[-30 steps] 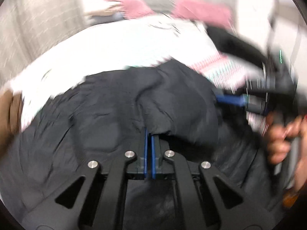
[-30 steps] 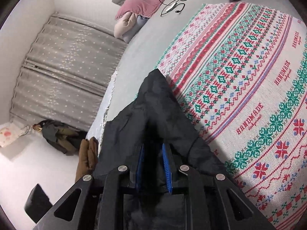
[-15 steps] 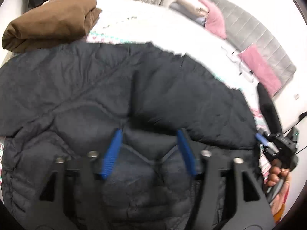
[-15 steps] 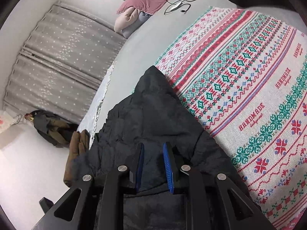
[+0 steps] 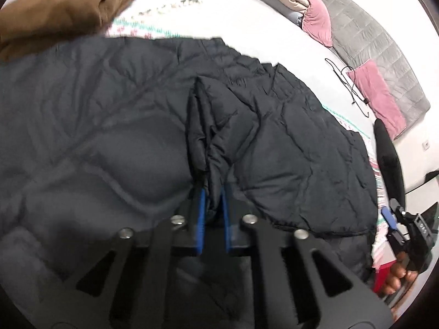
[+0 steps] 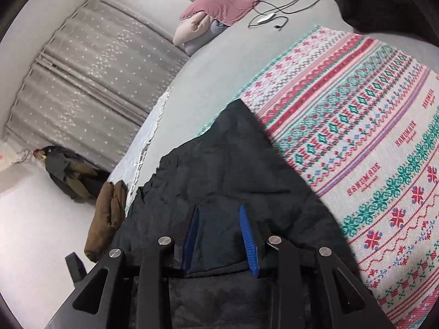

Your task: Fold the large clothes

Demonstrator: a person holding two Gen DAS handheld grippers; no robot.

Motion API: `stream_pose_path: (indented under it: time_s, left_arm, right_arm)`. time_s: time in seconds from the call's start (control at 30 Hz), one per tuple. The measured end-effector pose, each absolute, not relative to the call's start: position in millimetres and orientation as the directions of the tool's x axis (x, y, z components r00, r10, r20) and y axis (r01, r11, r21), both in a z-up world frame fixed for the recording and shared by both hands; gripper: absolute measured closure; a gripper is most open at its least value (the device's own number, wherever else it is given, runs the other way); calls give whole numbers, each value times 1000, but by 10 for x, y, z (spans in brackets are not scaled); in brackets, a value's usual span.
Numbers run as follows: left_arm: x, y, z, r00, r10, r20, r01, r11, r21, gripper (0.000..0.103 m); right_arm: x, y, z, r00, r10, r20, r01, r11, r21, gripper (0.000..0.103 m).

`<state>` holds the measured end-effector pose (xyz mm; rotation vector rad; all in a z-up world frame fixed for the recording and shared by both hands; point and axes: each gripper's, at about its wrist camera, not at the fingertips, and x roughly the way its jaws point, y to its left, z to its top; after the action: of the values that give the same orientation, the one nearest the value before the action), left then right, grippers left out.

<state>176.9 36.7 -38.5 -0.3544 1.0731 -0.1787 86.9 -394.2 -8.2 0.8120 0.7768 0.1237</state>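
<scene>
Between the blue pads of the left tool [image 5: 211, 201], a pinched ridge of the one black quilted jacket [image 5: 109, 126] rises. The right tool [image 6: 219, 233] is spread, its pads resting on the jacket's edge. Beside it the patterned blanket [image 6: 370, 137] reads "HANDMADE" repeatedly. Beyond lie one folded brown garment [image 5: 60, 8] and two pink pillows [image 5: 376, 96].

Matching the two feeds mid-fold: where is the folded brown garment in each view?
Left wrist: the folded brown garment lies top left, beyond the black jacket.
Right wrist: folded brown garment sits lower left, at the jacket's left edge.
Shared landmark: the pink pillow.
</scene>
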Motion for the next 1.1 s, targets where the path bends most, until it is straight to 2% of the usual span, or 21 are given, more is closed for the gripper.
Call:
stream_pose_path:
  time_s: [0.13, 0.2, 0.3, 0.33, 0.37, 0.47, 0.53, 0.63, 0.7, 0.77, 0.93, 1.1]
  left_arm:
    - [1516, 280, -306, 408, -304, -861, -27, 939, -344, 93]
    - [1441, 273, -283, 414, -262, -872, -23, 954, -298, 88]
    - [1365, 316, -225, 438, -196, -877, -25, 973, -230, 57]
    - [1319, 350, -183, 441, -188, -878, -28, 974, -223, 40]
    - [1266, 392, -129, 454, -198, -869, -25, 972, -234, 33]
    - [1130, 524, 66, 486, -213, -848, -10, 968, -249, 26]
    - [1022, 665, 199, 507, -204, -837, -22, 968, -250, 20]
    - [868, 953, 352, 532, -189, -825, -65, 963, -263, 15]
    - [780, 1186, 393, 527, -152, -836, -129, 958, -256, 9]
    - [688, 1435, 407, 530, -135, -837, -182, 946, -268, 8]
    - [502, 2064, 317, 541, -95, -836, -308, 902, -303, 8]
    - [393, 2657, 3, 565, -171, -807, -417, 785, -459, 8]
  right_arm:
    - [894, -3791, -14, 709, 355, -609, 168, 754, 635, 66]
    - [924, -3706, -12, 699, 330, -634, 165, 789, 592, 62]
    - [1023, -3623, -144, 649, 310, -695, 181, 824, 537, 54]
    - [1090, -3584, -269, 603, 299, -740, 197, 843, 501, 54]
    - [1128, -3560, -356, 573, 283, -769, 207, 858, 470, 54]
    - [1137, -3453, -270, 568, 242, -787, 171, 900, 400, 53]
    - [1091, -3376, -125, 591, 269, -761, 119, 904, 412, 53]
    - [995, -3241, 63, 614, 275, -740, 65, 916, 395, 42]
    - [933, -3157, 145, 624, 264, -735, 43, 928, 371, 29]
    - [867, -3051, 197, 625, 253, -739, 25, 939, 342, 25]
    - [777, -2861, 198, 608, 252, -753, -13, 951, 309, 24]
    - [784, -2752, 146, 591, 281, -756, -26, 943, 331, 24]
